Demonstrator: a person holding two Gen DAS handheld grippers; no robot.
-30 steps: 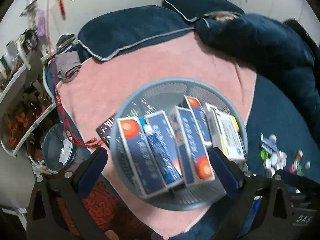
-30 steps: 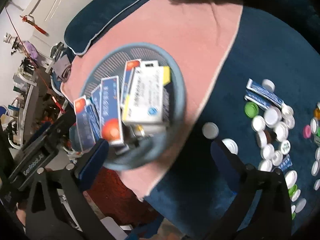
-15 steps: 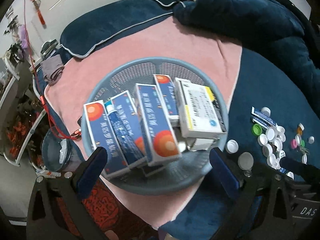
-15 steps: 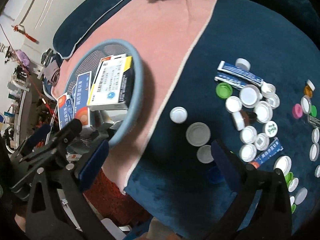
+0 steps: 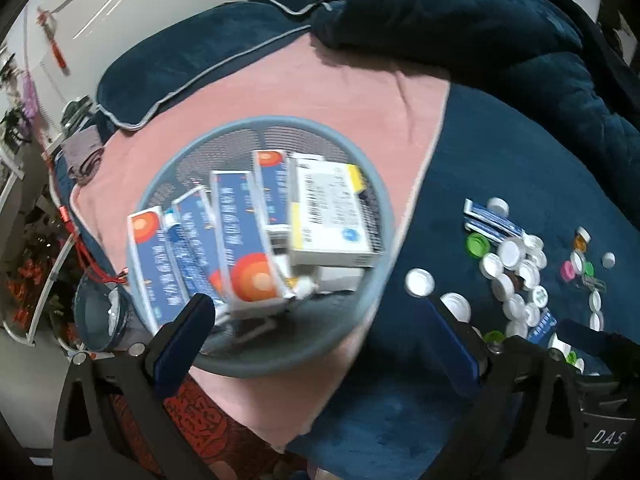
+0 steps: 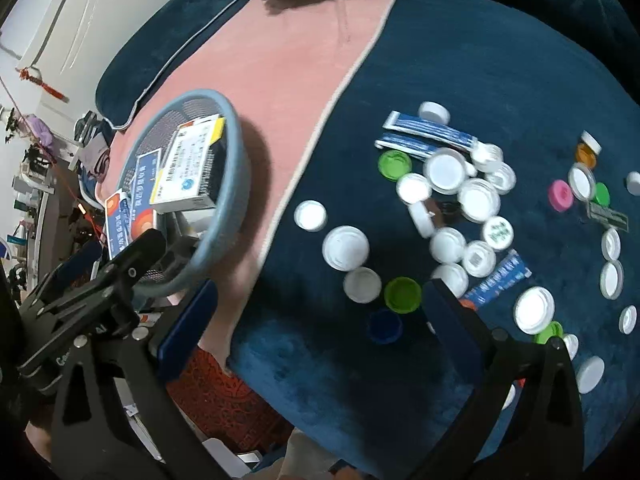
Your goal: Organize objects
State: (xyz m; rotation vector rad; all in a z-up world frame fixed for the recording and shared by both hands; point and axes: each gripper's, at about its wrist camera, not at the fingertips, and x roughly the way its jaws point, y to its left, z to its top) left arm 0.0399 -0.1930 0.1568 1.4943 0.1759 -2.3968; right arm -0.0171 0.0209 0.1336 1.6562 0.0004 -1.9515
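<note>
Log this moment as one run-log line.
left gripper: open, empty | right gripper: open, empty, over caps | basket: holds medicine boxes

Boxes [image 5: 240, 236] stand in a basket [image 5: 372, 280] at frame centre-left, on a towel [image 5: 320, 92]; caps [image 5: 516, 276] lie scattered right of it.

Red tassel [image 5: 54, 46], dark pillow [image 5: 188, 64].
</note>
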